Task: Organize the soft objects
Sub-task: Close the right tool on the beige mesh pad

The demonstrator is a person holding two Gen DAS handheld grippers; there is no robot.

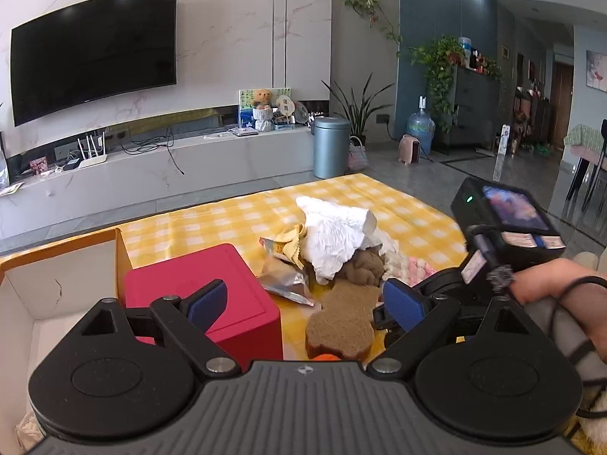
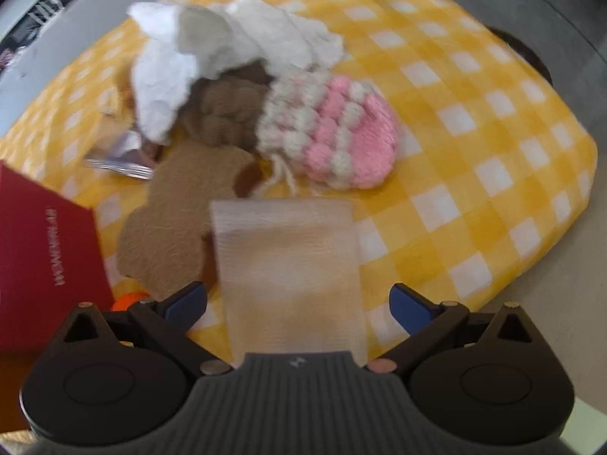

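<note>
A heap of soft things lies on the yellow checked cloth (image 1: 212, 223): a white crumpled cloth (image 1: 335, 237), a brown knitted lump (image 1: 364, 267), a flat brown felt piece (image 1: 343, 322) and a pink and cream knitted pouch (image 2: 334, 132). The heap also shows in the right wrist view, with the white cloth (image 2: 212, 57) on top and the felt piece (image 2: 178, 223) in front. My left gripper (image 1: 303, 299) is open and empty above the felt piece. My right gripper (image 2: 297, 301) is open over a pale gauze rectangle (image 2: 288, 273) that lies between its fingers.
A red box (image 1: 205, 295) stands left of the heap, beside an open cardboard box (image 1: 60, 273) with a white inside. A silver foil packet (image 1: 284, 284) and a yellow cloth scrap (image 1: 290, 237) lie by the heap. Something orange (image 2: 129, 299) peeks out under the felt. The cloth's edge drops off at right.
</note>
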